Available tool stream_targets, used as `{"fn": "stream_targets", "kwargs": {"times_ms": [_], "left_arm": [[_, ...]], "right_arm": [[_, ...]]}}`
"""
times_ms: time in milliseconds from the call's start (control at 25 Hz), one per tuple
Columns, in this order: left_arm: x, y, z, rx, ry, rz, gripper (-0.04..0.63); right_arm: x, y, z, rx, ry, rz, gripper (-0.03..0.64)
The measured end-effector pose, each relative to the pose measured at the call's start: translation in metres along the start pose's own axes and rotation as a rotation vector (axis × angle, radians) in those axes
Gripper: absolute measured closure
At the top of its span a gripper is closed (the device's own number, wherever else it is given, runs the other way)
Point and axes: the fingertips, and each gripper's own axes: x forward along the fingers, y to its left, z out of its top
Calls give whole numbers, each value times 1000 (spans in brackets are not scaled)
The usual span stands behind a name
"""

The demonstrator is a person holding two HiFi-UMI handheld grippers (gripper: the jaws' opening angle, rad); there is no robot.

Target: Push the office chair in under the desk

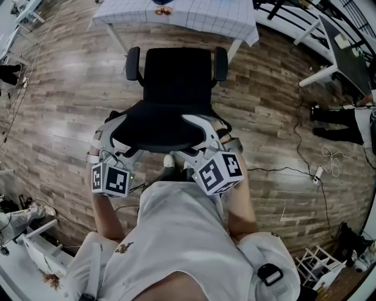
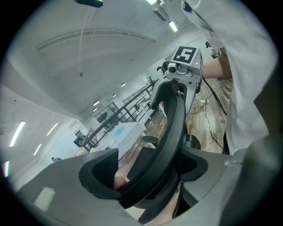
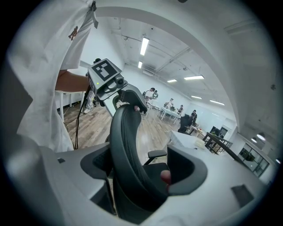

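Push not yet begun: the office chair (image 1: 176, 88) stands short of the counter (image 1: 205, 17), facing it. The left gripper (image 1: 117, 132) and right gripper (image 1: 207, 130) straddle its backrest (image 1: 161, 126), jaws apart, seemingly not pinching. Next comes an even shove toward the counter.

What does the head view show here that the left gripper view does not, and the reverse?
Only the head view: the chair's whole seat from above and the marker cube on the left gripper. Only the left gripper view: ceiling lights and the backrest running between that gripper's jaws. Both: the backrest, the right gripper astride it, and the cloth-covered desk beyond.
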Motion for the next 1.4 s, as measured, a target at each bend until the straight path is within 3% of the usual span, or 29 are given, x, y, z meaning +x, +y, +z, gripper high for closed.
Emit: {"fn": "stream_targets", "kwargs": {"times_ms": [880, 1120, 1400], "left_arm": [[13, 15, -8, 14, 29, -54, 218], [20, 24, -13, 32, 16, -44, 218], [28, 37, -13, 36, -19, -30, 218]], "right_arm": [[12, -16, -1, 32, 14, -13, 244], [21, -21, -5, 34, 71, -8, 261], [27, -33, -5, 41, 65, -23, 261]]}}
